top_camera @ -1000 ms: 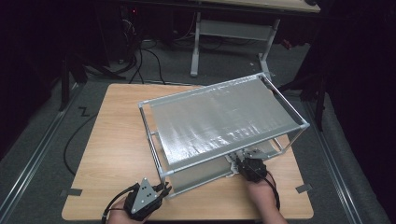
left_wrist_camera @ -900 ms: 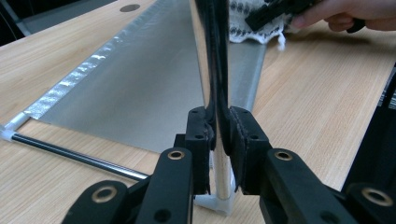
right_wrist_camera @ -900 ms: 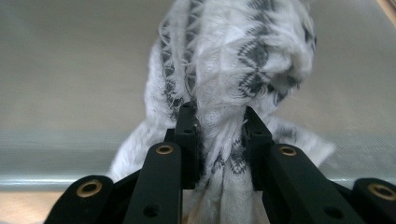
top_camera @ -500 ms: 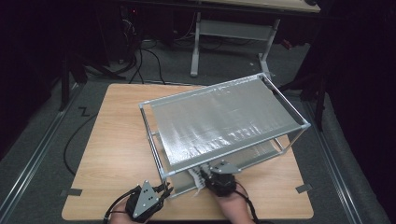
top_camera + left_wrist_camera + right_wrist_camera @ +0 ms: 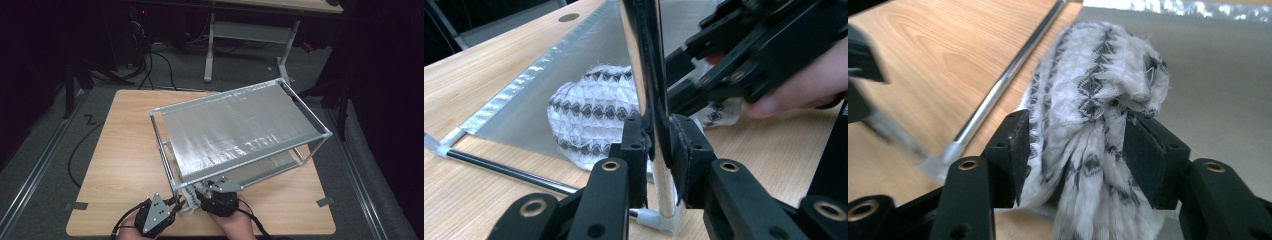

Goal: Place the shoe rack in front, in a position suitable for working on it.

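Beside the rack's near corner post, which our left gripper clamps, our right gripper, jaws just opening, loosely brackets the soft, light patterned cloth, best pinched at its bunched middle.

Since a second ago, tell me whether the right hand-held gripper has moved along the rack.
Yes. The right hand-held gripper slid left along the rack's front edge, from near its right end to the front-left corner post.
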{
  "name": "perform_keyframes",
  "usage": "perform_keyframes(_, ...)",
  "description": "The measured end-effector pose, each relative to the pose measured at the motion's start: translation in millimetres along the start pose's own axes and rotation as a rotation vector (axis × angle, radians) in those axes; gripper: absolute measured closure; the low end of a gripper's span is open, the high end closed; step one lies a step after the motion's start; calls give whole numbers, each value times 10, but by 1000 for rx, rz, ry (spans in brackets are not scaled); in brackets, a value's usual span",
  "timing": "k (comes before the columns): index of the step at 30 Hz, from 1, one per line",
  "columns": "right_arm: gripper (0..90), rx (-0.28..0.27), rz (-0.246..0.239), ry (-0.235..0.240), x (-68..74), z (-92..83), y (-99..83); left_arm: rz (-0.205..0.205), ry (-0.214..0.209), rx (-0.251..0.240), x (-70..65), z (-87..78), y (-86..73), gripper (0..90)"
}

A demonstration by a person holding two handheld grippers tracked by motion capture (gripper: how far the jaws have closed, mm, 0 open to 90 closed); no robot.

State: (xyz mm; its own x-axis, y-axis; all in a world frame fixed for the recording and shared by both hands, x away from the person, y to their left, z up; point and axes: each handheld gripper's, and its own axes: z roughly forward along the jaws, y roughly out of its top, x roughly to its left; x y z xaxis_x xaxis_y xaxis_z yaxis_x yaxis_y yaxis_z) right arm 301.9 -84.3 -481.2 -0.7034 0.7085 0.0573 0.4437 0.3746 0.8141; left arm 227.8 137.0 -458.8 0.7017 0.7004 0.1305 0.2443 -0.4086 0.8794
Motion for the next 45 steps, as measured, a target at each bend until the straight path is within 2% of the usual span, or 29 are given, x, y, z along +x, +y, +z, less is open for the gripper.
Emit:
perform_keyframes(2, 478, -7, -5, 3, 5, -27, -6, 1, 1, 0, -1, 0, -1, 772)
perform_keyframes(3, 586, -13, -28, -15, 13, -58, -38, 3, 3, 0, -3, 1, 0, 772)
perform_keyframes(5, 684, 2, -26, -13, 9, -45, -60, 4, 4, 1, -5, 0, 1, 771)
perform_keyframes(7, 711, 13, -25, -10, 11, -22, -71, 4, 5, 1, -6, 0, 1, 771)
perform_keyframes(8, 738, 38, -28, 2, 48, 36, -107, 5, 5, 1, -5, 0, 0, 770)
perform_keyframes(14, 719, 54, -75, 30, 219, 113, -156, 6, 4, 3, 0, 4, -1, 759)
perform_keyframes(17, 675, 38, -58, 50, 217, 86, -144, 9, 11, 13, -7, 7, 8, 755)
perform_keyframes(18, 639, 23, -63, 46, 206, 73, -135, 12, 12, 16, -13, 8, 9, 755)
perform_keyframes(22, 515, -8, -27, 13, 160, 70, -98, 13, 13, 28, -17, 26, 2, 733)
perform_keyframes(24, 511, 3, -14, -6, 150, 117, -102, -18, 8, 8, -1, 50, 3, 673)
perform_keyframes(26, 524, 32, 4, -4, 168, 175, -114, -63, 0, -15, 13, 50, 18, 615)
perform_keyframes(28, 543, 40, -3, -14, 213, 201, -122, -89, -7, -30, 28, 42, 31, 591)
perform_keyframes(29, 558, 46, -12, -16, 234, 214, -121, -105, -18, -32, 34, 40, 32, 592)
perform_keyframes(31, 599, 55, -31, -26, 266, 234, -124, -148, -68, -24, 39, 46, 18, 682)
perform_keyframes(32, 611, 58, -30, -26, 284, 231, -128, -139, -58, -23, 64, 48, 10, 705)
perform_keyframes(35, 644, 62, -54, -18, 329, 229, -132, -136, -75, -33, 85, 43, -11, 779)
perform_keyframes(36, 652, 63, -54, -8, 334, 224, -130, -112, -53, -36, 91, 39, -13, 796)
perform_keyframes(38, 665, 66, -62, 0, 340, 216, -131, -97, -50, -30, 89, 31, -11, 800)
perform_keyframes(45, 677, 75, -66, -6, 326, 198, -142, -92, -46, -16, 98, -8, -14, 800)
